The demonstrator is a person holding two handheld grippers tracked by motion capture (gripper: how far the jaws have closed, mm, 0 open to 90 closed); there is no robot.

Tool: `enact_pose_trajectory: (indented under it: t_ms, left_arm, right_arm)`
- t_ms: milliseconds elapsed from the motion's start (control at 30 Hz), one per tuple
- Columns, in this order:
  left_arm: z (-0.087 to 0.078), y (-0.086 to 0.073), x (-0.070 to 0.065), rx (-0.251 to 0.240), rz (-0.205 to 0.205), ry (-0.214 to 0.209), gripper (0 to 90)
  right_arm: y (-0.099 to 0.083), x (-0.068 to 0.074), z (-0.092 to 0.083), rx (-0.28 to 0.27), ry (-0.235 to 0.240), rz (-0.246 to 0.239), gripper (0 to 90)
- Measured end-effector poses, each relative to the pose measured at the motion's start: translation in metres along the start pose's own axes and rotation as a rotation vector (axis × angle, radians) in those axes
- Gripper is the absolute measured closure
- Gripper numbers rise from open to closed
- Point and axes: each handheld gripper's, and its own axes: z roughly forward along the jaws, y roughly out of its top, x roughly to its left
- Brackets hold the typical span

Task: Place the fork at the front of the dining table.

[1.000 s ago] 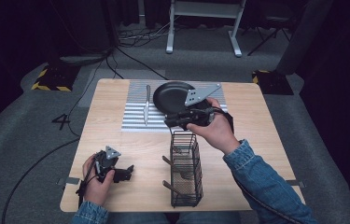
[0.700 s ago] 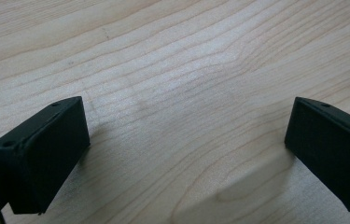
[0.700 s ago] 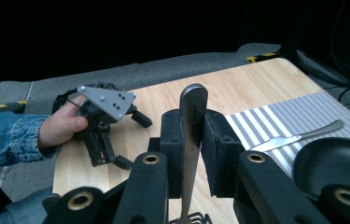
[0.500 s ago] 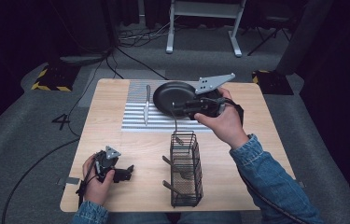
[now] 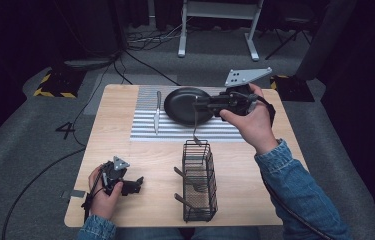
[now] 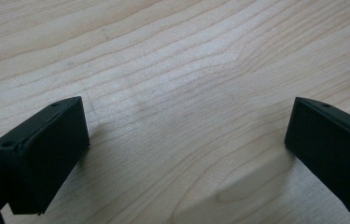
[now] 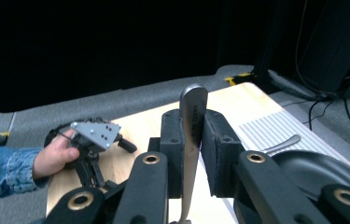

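My right gripper (image 5: 198, 104) (image 7: 193, 140) is shut on the handle of a slim metal utensil (image 5: 197, 125) (image 7: 192, 119). The utensil hangs straight down, and its lower end is near the top rim of the black wire basket (image 5: 198, 181) in the middle of the table. Another utensil lies inside that basket. My left gripper (image 5: 136, 185) (image 6: 186, 144) rests low over the bare wood at the near left corner. Its jaws stand wide apart with nothing between them. It also appears farther off in the right gripper view, as the left gripper (image 7: 93, 140).
A black pan (image 5: 185, 104) (image 7: 322, 172) and a knife (image 5: 157, 112) (image 7: 282, 142) lie on a striped mat (image 5: 145, 127) at the far side. The wooden table (image 5: 115, 150) ends close behind them. Cables and a stand occupy the floor beyond.
My right hand has risen and drawn toward the far right with the utensil, which now hangs higher over the basket. The left hand has stayed put.
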Motion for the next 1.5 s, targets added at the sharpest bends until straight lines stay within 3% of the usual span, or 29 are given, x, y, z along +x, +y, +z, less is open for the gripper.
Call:
enact_pose_trajectory:
  t_ms: [233,500,767,1100,1500]
  left_arm:
    - [0.000,0.000,0.000,0.000,0.000,0.000,0.0]
    - [0.000,0.000,0.000,-0.001,0.000,0.000,0.0]
    - [0.000,0.000,0.000,0.000,0.000,0.000,0.0]
    - [0.000,0.000,0.000,0.000,0.001,0.000,0.0]
    - [0.000,0.000,0.000,0.000,0.000,0.000,0.0]
  right_arm:
    - [0.007,-0.006,-0.019,-0.034,-0.035,0.016,79.5]
    - [0.006,-0.023,-0.041,-0.041,-0.124,0.045,79.6]
    - [-0.005,-0.047,-0.053,-0.030,-0.208,0.087,79.6]
    - [-0.031,-0.091,-0.064,-0.012,-0.331,0.176,79.6]
    - [-0.055,-0.127,-0.062,-0.004,-0.441,0.220,79.5]
